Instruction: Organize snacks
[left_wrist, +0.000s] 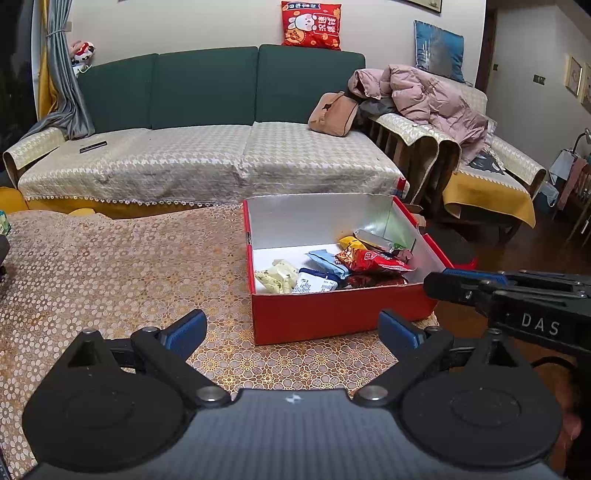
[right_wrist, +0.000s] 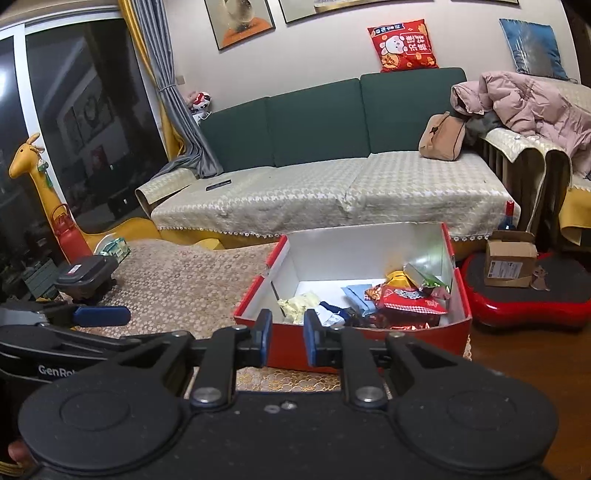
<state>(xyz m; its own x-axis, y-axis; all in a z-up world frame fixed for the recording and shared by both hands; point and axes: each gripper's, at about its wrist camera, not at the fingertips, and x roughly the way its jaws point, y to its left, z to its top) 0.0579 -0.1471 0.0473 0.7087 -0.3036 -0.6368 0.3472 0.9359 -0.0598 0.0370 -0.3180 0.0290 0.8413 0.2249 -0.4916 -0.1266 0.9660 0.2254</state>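
A red box (left_wrist: 332, 314) with a white inside stands on the patterned table and holds several snack packets: a red bag (left_wrist: 373, 260), a pale yellow packet (left_wrist: 279, 277), a blue-and-white one (left_wrist: 317, 282) and a silver one (left_wrist: 375, 238). My left gripper (left_wrist: 291, 330) is open wide and empty, just short of the box's near wall. My right gripper (right_wrist: 287, 338) has its jaws a narrow gap apart with nothing between them, in front of the box (right_wrist: 424, 343). The right gripper also shows in the left wrist view (left_wrist: 458, 284) by the box's right corner.
The table wears a floral lace cloth (left_wrist: 129, 266). A green sofa (left_wrist: 221, 147) with a pink jacket (left_wrist: 424, 96) stands behind. A dark device (right_wrist: 88, 277) and a green packet (right_wrist: 114, 249) lie at the table's far left. A cardboard box (right_wrist: 511, 264) sits on a red stool on the right.
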